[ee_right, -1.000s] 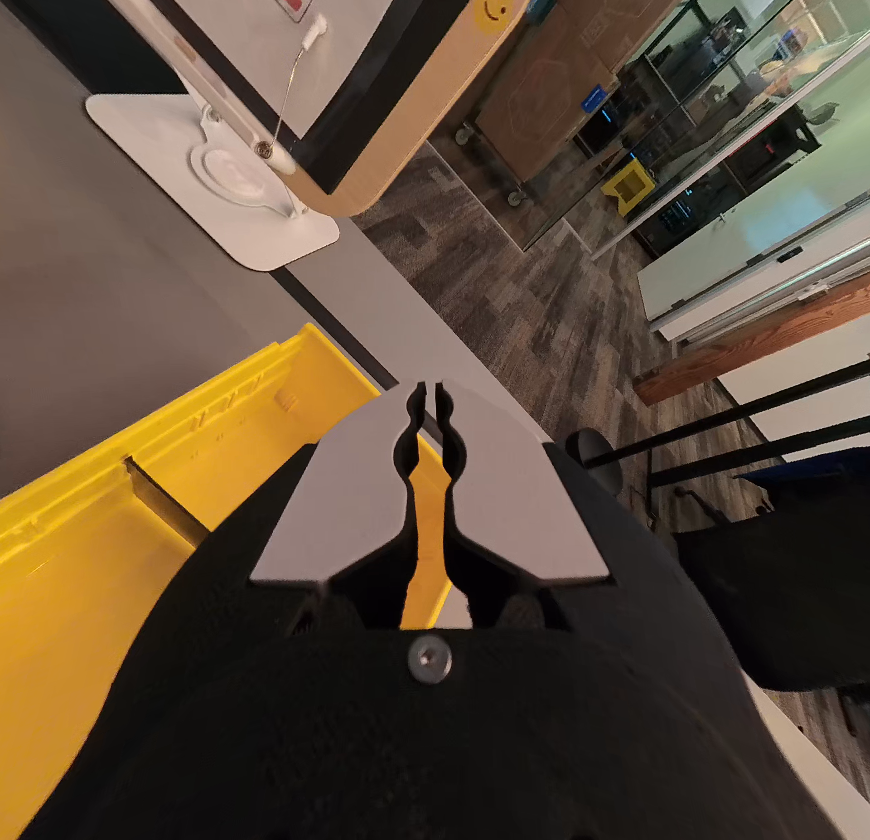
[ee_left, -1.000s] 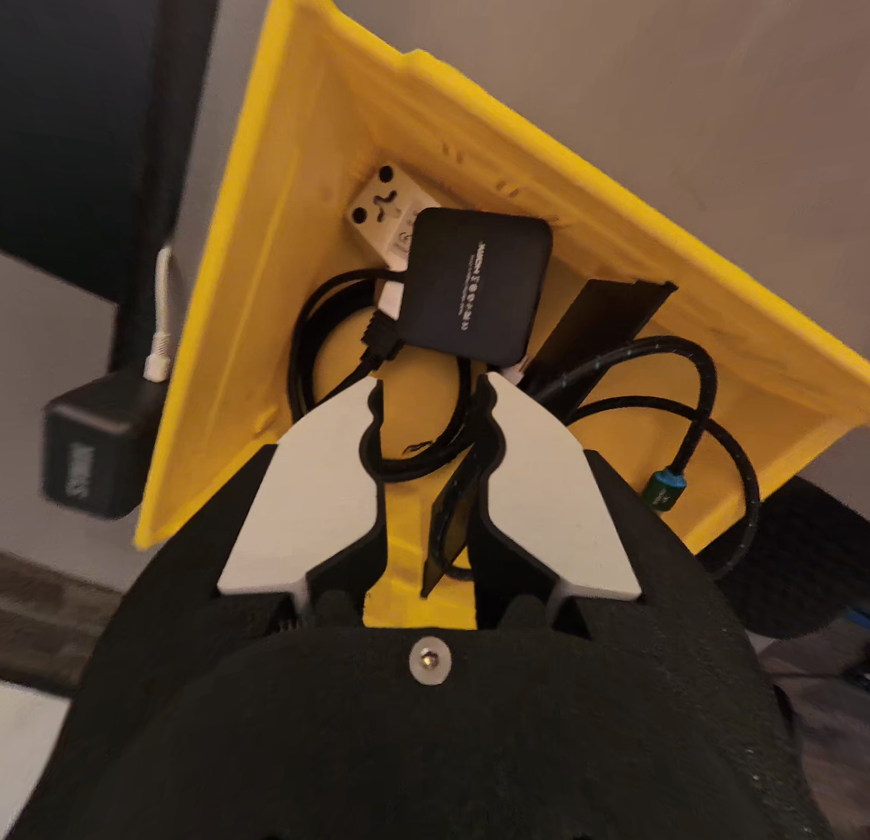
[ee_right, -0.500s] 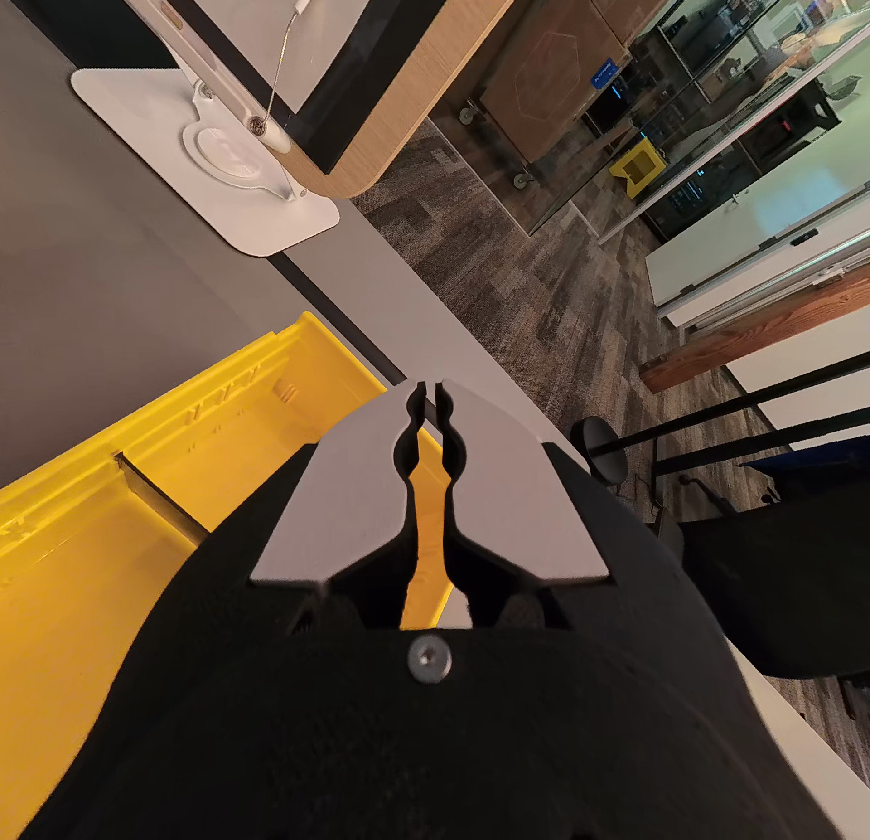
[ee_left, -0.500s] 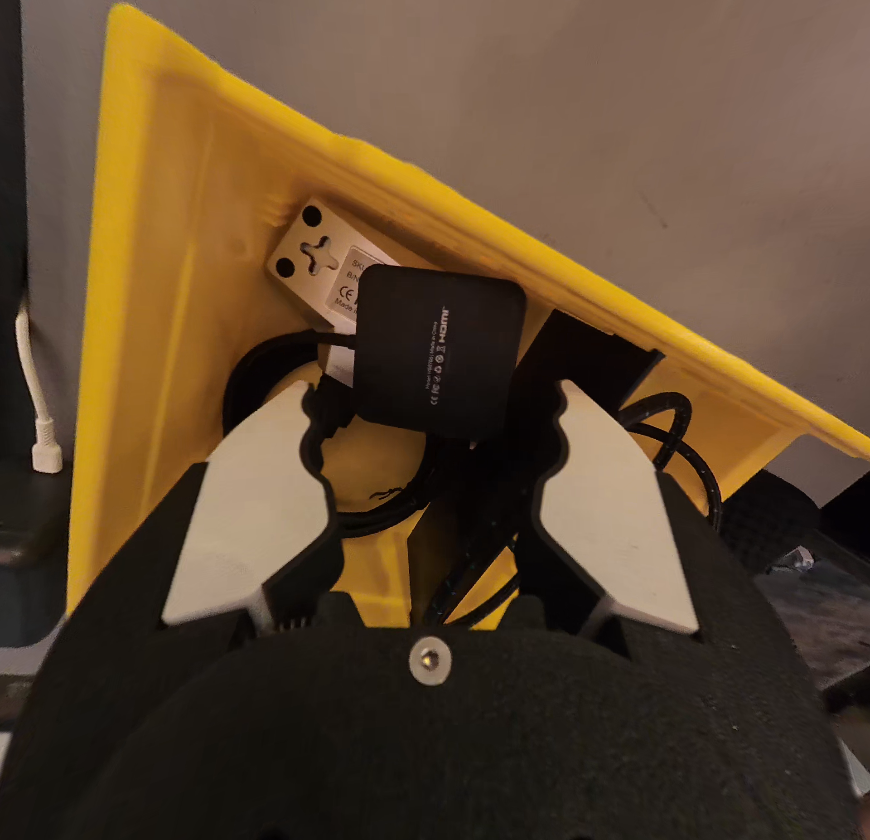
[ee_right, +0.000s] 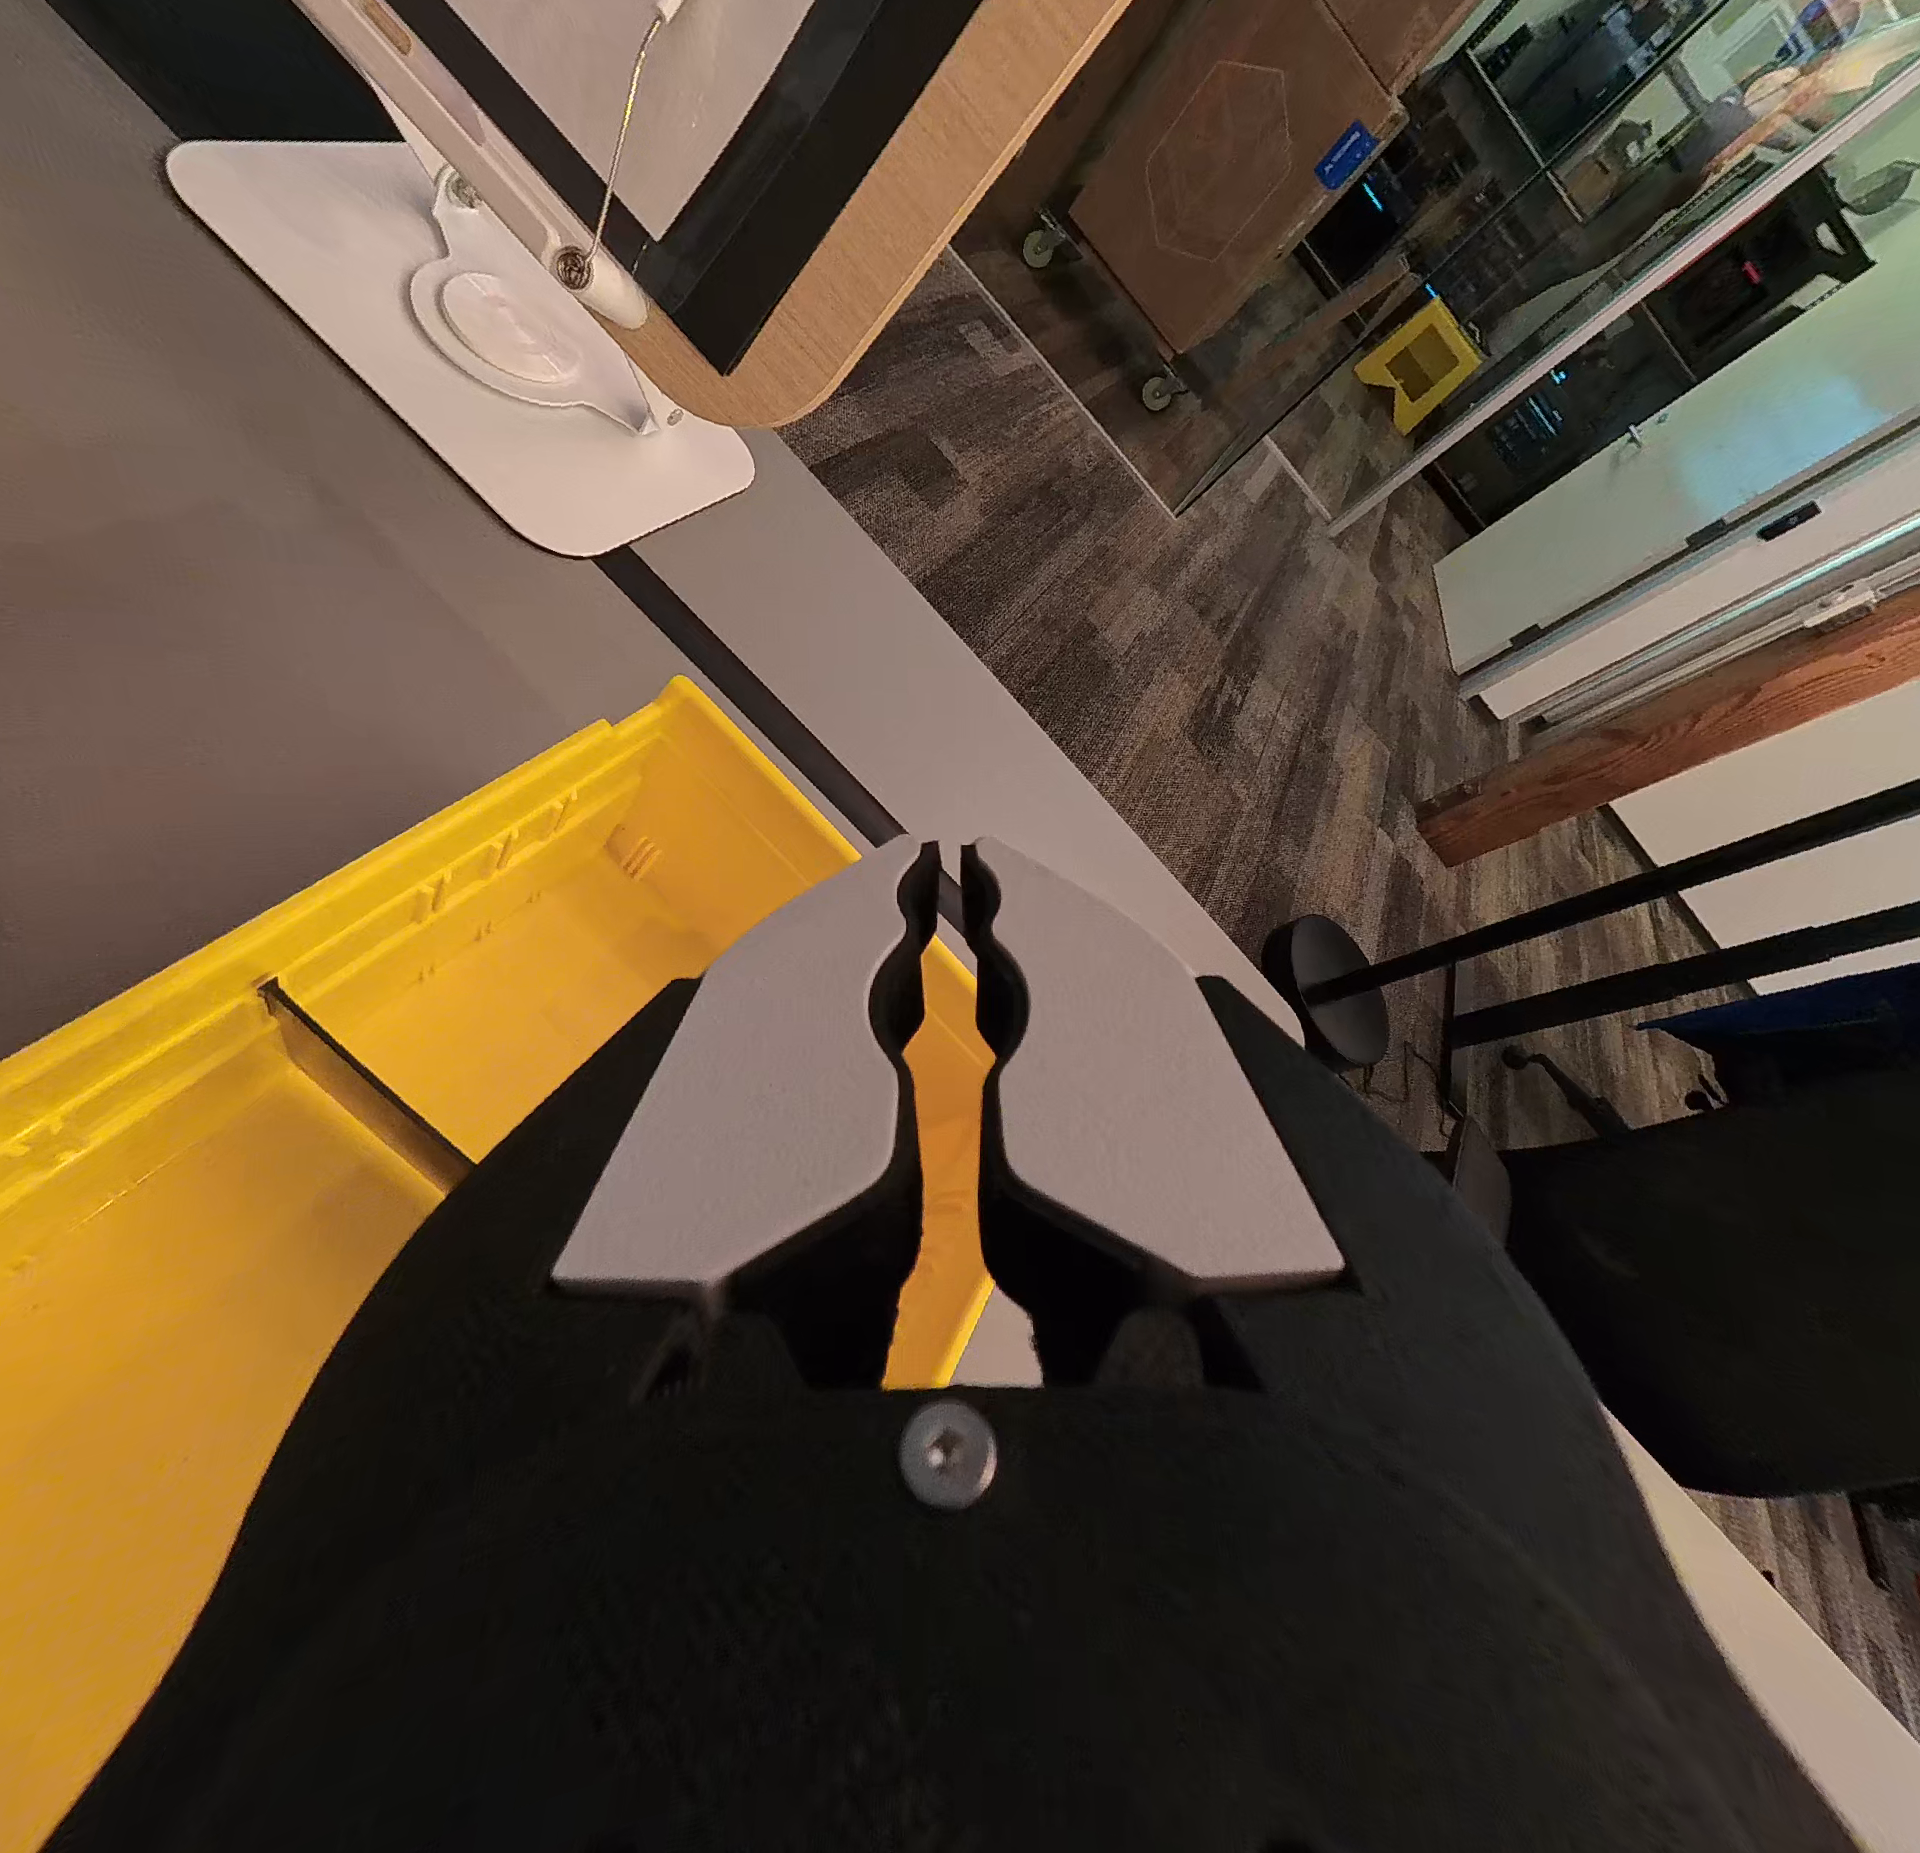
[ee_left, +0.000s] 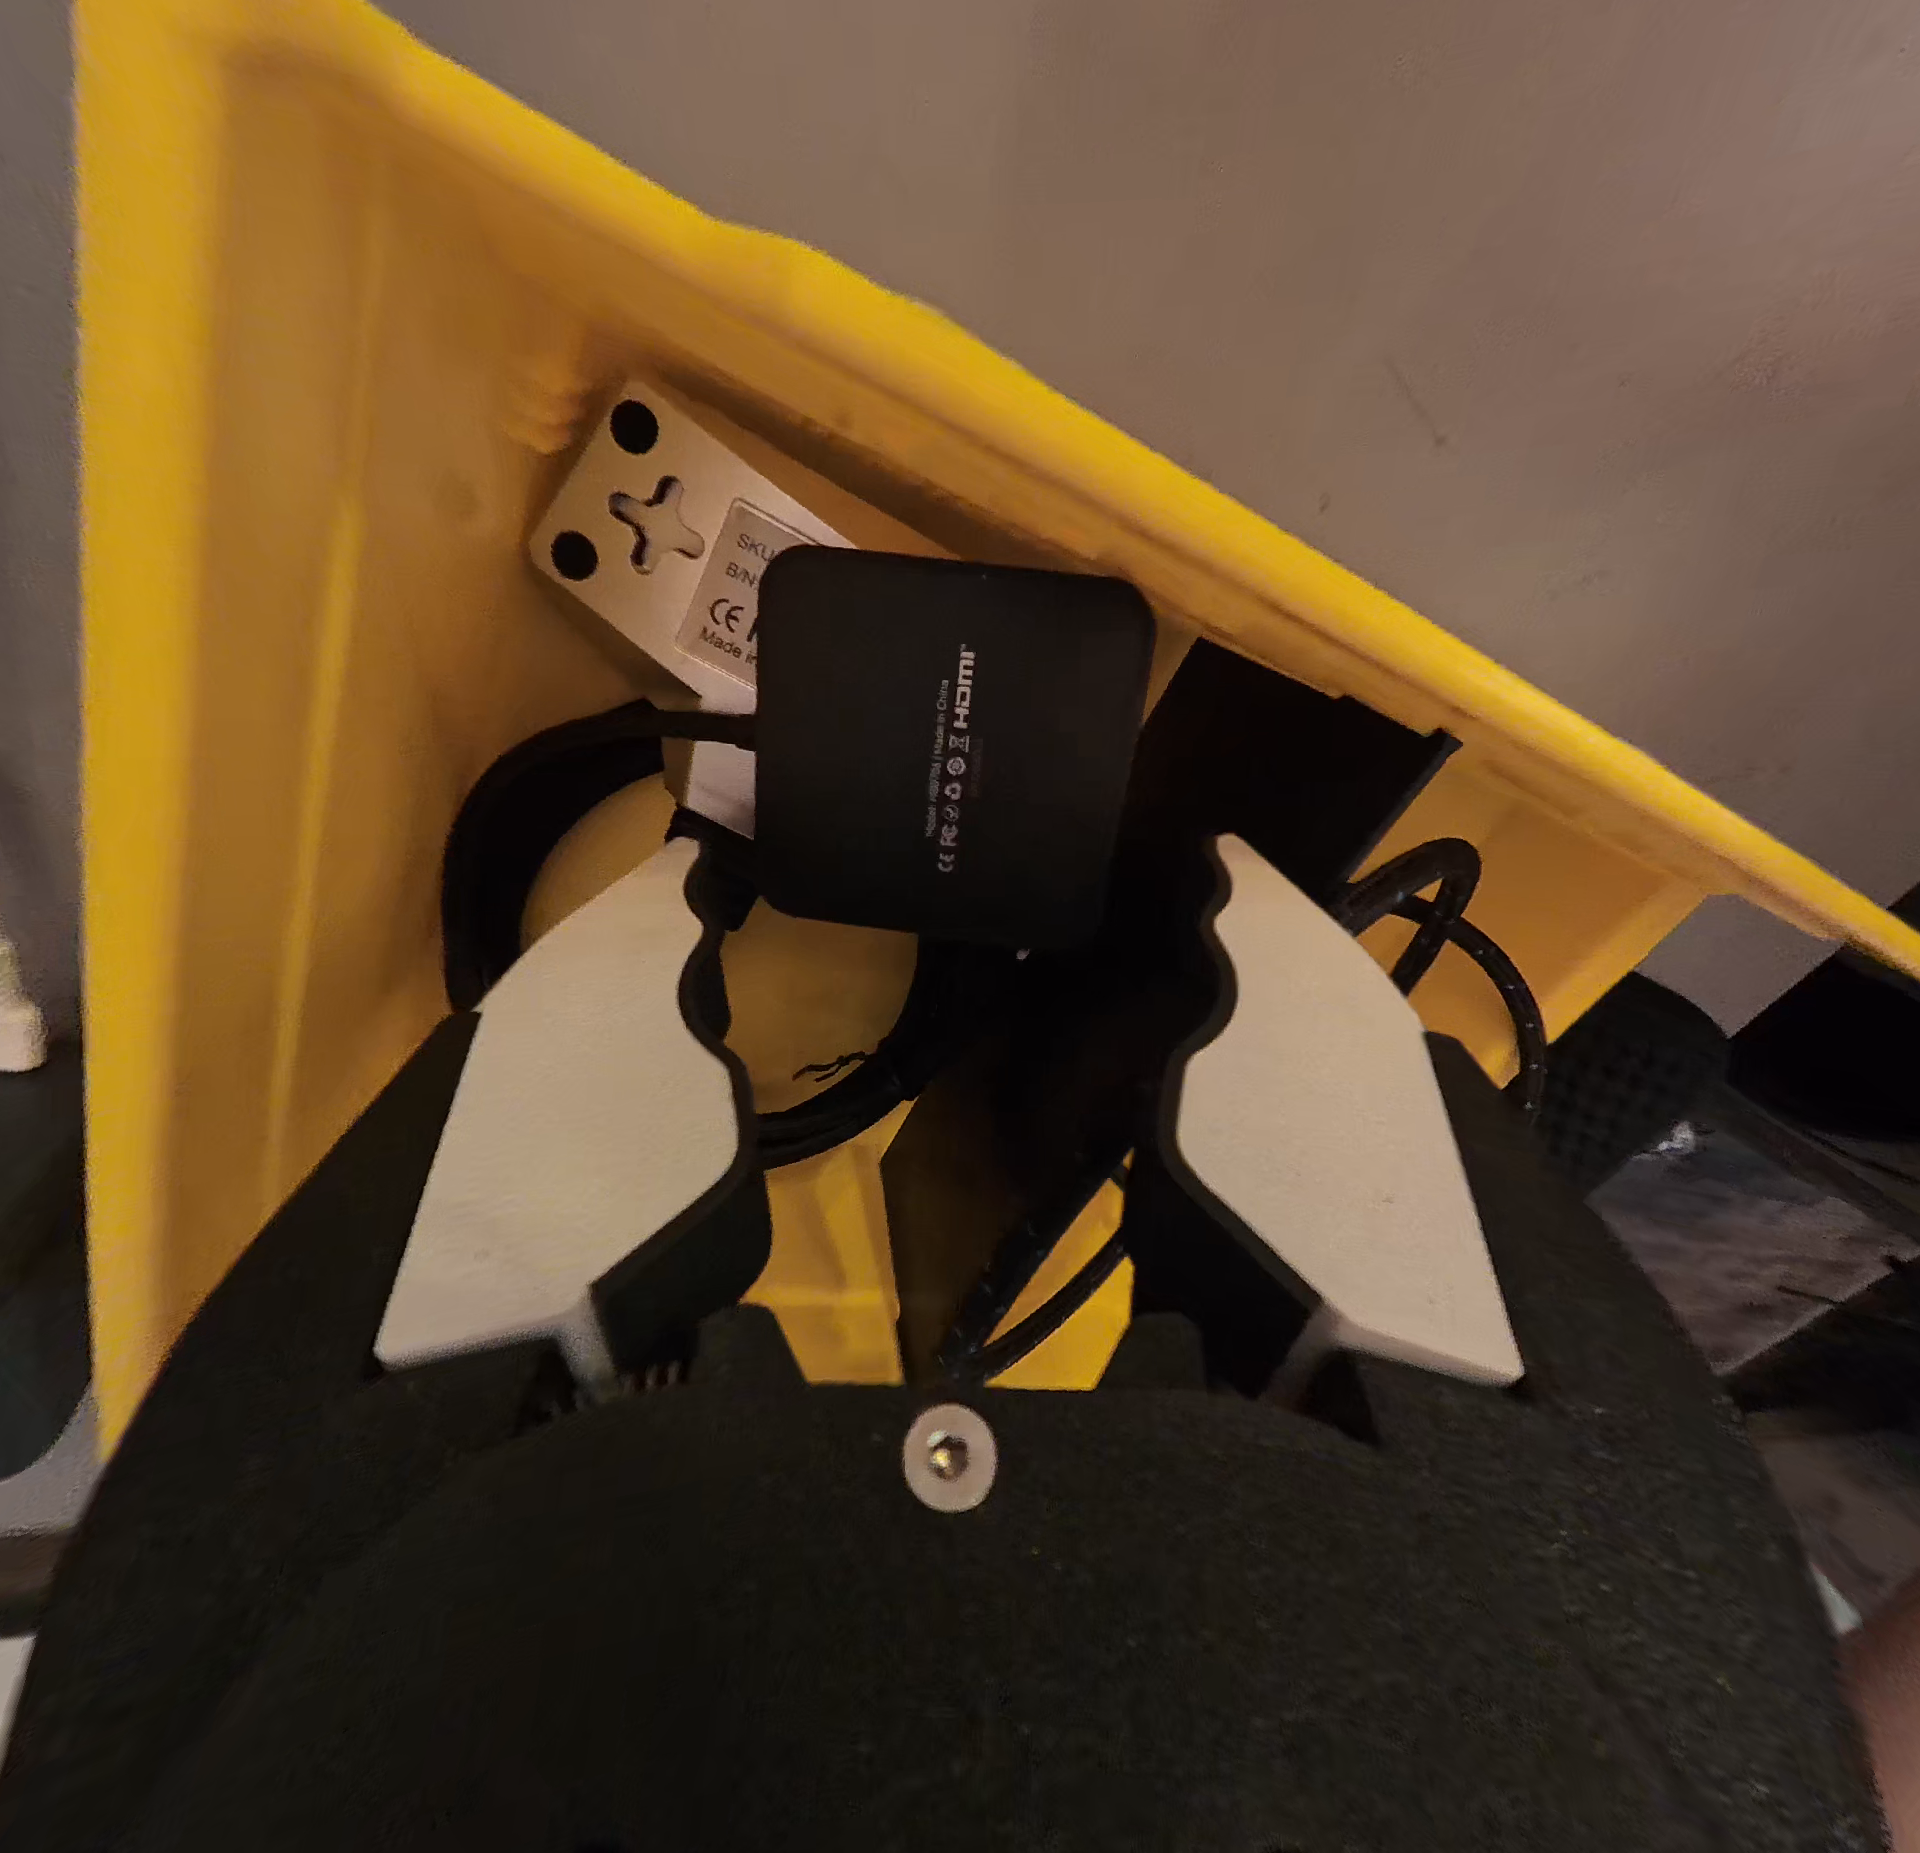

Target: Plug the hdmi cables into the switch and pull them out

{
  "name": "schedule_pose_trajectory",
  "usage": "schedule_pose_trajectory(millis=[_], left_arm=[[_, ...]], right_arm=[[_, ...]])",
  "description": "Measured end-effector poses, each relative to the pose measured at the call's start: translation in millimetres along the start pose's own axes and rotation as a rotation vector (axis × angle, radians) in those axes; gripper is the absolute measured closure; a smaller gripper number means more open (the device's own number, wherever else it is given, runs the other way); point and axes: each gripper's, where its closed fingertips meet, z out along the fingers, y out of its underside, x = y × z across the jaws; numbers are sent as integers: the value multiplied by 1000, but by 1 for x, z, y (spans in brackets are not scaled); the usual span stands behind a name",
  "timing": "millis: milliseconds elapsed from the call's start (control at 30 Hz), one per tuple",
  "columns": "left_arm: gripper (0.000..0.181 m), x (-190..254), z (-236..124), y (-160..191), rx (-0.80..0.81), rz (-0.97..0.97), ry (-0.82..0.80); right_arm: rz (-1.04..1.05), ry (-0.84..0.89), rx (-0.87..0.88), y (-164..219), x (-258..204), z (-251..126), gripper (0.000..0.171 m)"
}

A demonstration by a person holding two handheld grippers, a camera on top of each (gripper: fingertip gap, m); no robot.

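Note:
In the left wrist view a black square switch (ee_left: 951, 749) lies underside up in a yellow bin (ee_left: 260, 660), partly over a white box (ee_left: 665, 546). Black cables (ee_left: 488, 868) coil under and beside it; a braided cable (ee_left: 1455, 930) loops at the right. My left gripper (ee_left: 956, 868) is open, its fingertips on either side of the switch's near edge, apart from it. My right gripper (ee_right: 940, 858) is shut and empty, held over the empty end of the yellow bin (ee_right: 468, 930) near the table edge.
A black divider (ee_left: 1288, 764) stands in the bin right of the switch and shows in the right wrist view (ee_right: 353, 1076) too. A white stand base (ee_right: 416, 349) sits on the grey table (ee_right: 208, 660). Floor and a black chair (ee_right: 1714, 1284) lie beyond the table edge.
My left gripper has opened wide and moved in toward the switch, which now sits between its fingertips. The right gripper has stayed shut and drifted slightly.

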Motion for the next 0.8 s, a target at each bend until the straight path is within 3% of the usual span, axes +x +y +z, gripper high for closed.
schedule_pose_trajectory(millis=[300, 467, 700, 800], left_arm=[[95, 7, 7, -2, 23, -60, 34], [131, 11, 2, 8, 7, -114, 83], [111, 0, -9, 8, 60, -186, 42], [118, -1, -17, -2, 115, -247, 64]], right_arm=[[-10, -11, -15, 1, -4, 2, 166], [-14, -11, -11, 0, -4, 1, 166], [-7, -10, 2, -2, -2, -3, 166], [-10, -9, -2, -1, -3, -2, 166]])
